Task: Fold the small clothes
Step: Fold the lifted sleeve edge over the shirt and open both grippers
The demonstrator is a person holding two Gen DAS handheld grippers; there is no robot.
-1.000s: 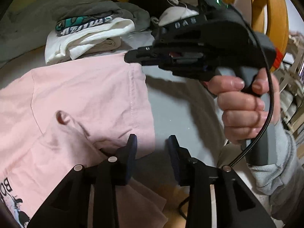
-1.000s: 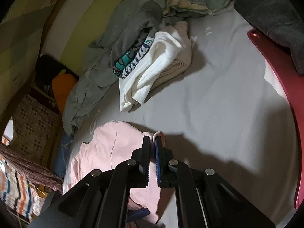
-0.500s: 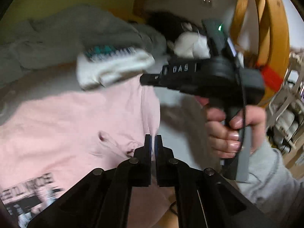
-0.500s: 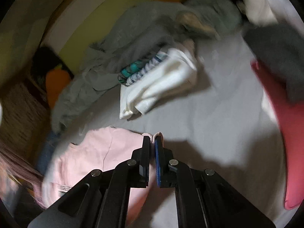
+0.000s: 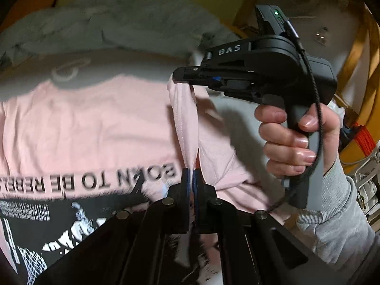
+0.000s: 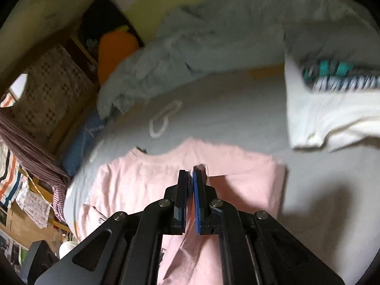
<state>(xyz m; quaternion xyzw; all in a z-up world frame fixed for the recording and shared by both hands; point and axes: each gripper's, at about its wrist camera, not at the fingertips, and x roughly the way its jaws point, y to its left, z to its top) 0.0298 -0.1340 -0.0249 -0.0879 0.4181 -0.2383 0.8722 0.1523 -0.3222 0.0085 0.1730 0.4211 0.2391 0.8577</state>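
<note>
A pink T-shirt [image 5: 95, 128] with black lettering and a dark print lies on the grey bed sheet [image 6: 237, 109]. My left gripper [image 5: 192, 178] is shut on the shirt's edge close to the camera. Farther along the same edge, my right gripper [image 5: 184, 77] pinches the cloth too, held by a hand [image 5: 292, 137] in a grey sleeve. The fabric hangs taut as a raised band between the two grippers. In the right wrist view the right gripper [image 6: 192, 175] shows a bit of pink cloth at its tips, with the pink T-shirt [image 6: 147, 185] spread below it.
A folded white top [image 6: 332, 114] with a teal print sits on the sheet to the right. A crumpled grey blanket [image 6: 213, 42] lies along the back. An orange cushion [image 6: 116, 47] and a wicker panel [image 6: 47, 90] stand at the left; a wooden hoop frame [image 5: 361, 76] is at the right.
The left gripper closed on the shirt's edge after standing open a second ago. Both grippers then swept sideways with the cloth, so the shirt's printed front now fills the left view.
</note>
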